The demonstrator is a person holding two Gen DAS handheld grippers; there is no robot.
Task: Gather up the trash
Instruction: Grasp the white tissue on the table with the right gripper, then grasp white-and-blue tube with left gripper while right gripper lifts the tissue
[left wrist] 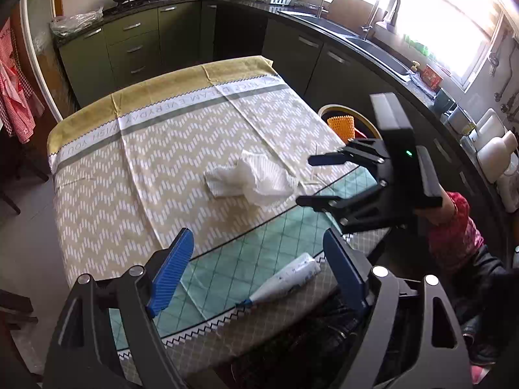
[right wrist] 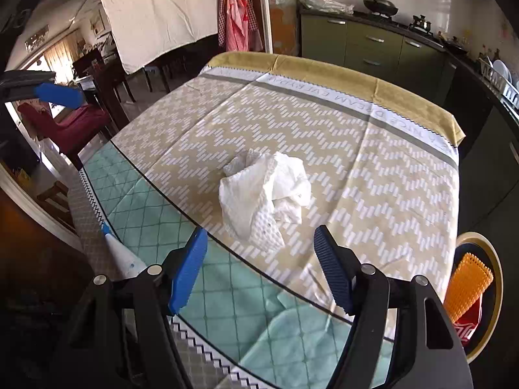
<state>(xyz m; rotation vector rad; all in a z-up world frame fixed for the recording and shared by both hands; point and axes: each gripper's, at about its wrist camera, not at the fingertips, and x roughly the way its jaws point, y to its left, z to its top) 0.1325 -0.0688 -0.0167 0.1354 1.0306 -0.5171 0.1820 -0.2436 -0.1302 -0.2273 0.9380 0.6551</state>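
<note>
A crumpled white paper towel [left wrist: 251, 180] lies in the middle of the table; it also shows in the right wrist view [right wrist: 264, 194]. A white squeeze tube [left wrist: 287, 280] with a blue cap lies near the front edge, and its tip shows in the right wrist view [right wrist: 121, 256]. My left gripper [left wrist: 256, 272] is open and empty, above the tube. My right gripper [right wrist: 259, 269] is open and empty, just short of the paper towel; it also shows in the left wrist view [left wrist: 308, 180]. A trash bin [left wrist: 348, 123] beside the table holds an orange mesh piece [right wrist: 467, 282] and a red can [right wrist: 465, 327].
The table wears a zigzag-patterned cloth [left wrist: 181, 149] with a teal checked part [right wrist: 168, 214] at the front. Green cabinets [left wrist: 136, 45] and a counter with a sink [left wrist: 373, 45] run behind and to the right. Dark chairs [right wrist: 107, 84] stand to the left.
</note>
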